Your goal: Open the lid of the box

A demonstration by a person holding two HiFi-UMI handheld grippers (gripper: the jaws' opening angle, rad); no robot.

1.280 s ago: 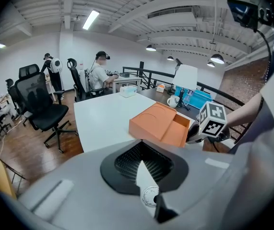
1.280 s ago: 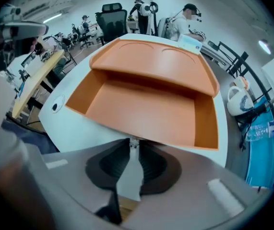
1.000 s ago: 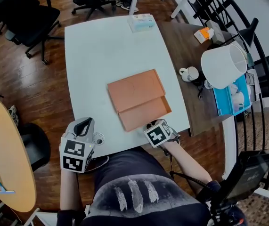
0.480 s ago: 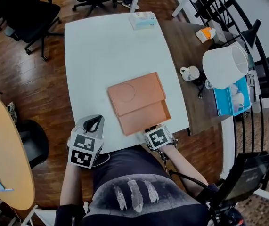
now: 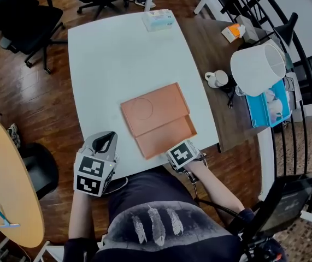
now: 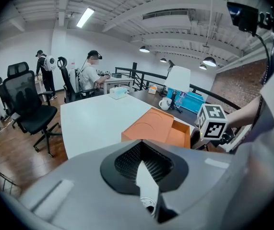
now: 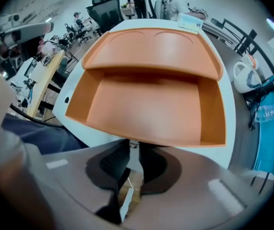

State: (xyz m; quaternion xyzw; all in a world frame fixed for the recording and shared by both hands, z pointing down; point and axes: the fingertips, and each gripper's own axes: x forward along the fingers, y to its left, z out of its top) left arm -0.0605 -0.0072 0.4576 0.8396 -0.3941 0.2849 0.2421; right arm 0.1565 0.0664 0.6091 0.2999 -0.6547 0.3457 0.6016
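Note:
A flat orange box (image 5: 153, 107) lies on the white table (image 5: 112, 53). Its lid covers the far part, and the open tray (image 5: 166, 137) shows at the near end. My right gripper (image 5: 172, 147) is at the tray's near right corner. In the right gripper view the jaws (image 7: 133, 145) are pinched together on the tray's front wall (image 7: 146, 140). My left gripper (image 5: 105, 142) hovers at the table's near left edge, apart from the box, shut with nothing in it. The left gripper view shows the box (image 6: 156, 128) ahead to the right.
A tissue box (image 5: 158, 19) sits at the table's far edge. On the dark side table to the right are a mug (image 5: 217, 79), a white lamp shade (image 5: 257, 70) and a blue box (image 5: 268, 105). Office chairs (image 5: 24, 21) stand far left, a round yellow table (image 5: 5, 184) near left.
My left gripper has shifted a little right and forward along the table's near edge. The right gripper has stayed at the box's near corner, and the box looks unchanged.

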